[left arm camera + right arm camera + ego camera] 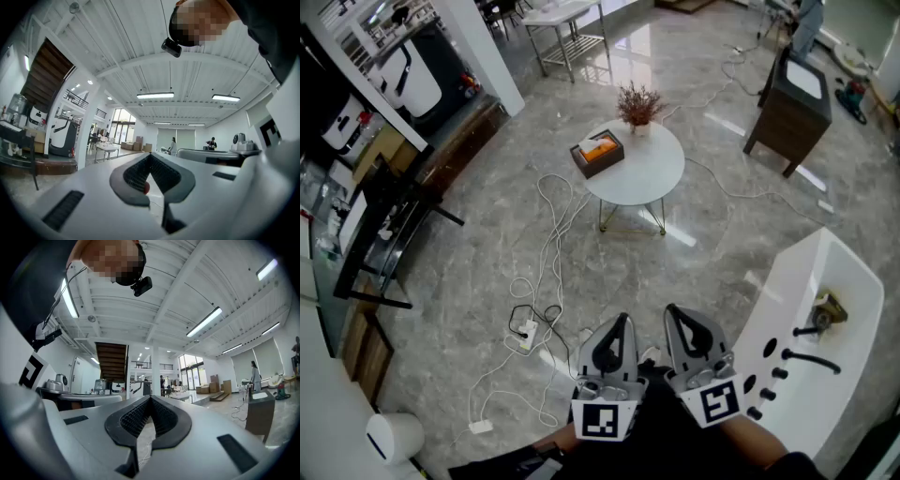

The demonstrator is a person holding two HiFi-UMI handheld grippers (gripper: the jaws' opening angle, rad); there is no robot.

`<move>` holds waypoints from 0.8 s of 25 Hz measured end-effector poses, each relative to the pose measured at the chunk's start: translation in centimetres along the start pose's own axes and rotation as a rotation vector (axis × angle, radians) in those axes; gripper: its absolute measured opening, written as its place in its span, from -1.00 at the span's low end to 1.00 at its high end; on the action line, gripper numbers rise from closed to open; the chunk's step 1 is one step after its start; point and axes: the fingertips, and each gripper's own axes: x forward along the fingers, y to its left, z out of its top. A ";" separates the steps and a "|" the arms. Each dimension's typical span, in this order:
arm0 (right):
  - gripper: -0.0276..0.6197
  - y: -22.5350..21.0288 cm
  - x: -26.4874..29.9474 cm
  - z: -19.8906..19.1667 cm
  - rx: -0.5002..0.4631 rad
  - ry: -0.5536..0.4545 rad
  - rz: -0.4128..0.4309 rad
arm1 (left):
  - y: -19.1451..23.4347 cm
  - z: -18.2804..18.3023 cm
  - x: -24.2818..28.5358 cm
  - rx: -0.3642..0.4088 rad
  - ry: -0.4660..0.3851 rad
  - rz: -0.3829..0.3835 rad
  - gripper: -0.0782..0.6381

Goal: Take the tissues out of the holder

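Both claws shut and empty: left gripper [617, 323] and right gripper [673, 314] side by side, level. Dark brown wooden tissue holder [597, 155], white tissue [589, 143] poking up, on round white table [652, 178]. Well ahead, slightly left; left gripper looks marginally nearer.

Head view looks steeply down onto left gripper [616, 330] and right gripper [681, 321]; gripper views face level.

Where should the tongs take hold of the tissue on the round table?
Pinch the white tissue tuft sticking up from the brown holder, coming from above: the holder's walls appear to box in everything else, leaving only that raised bit free.
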 end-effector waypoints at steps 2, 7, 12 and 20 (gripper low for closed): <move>-0.89 0.4 -0.1 -0.2 -0.006 0.001 0.008 | 0.0 0.0 -0.2 0.015 -0.011 -0.005 -0.78; -0.90 0.6 -0.5 -0.3 0.003 -0.010 0.008 | -0.4 -0.3 -0.7 0.025 -0.011 -0.011 -0.78; -0.89 0.2 -0.9 -0.8 0.033 -0.005 0.002 | -1.3 -0.6 -1.1 0.022 -0.014 -0.037 -0.78; -0.89 1.0 -2.0 -0.6 -0.009 -0.011 0.015 | -1.3 -0.7 -1.7 0.020 -0.017 -0.022 -0.78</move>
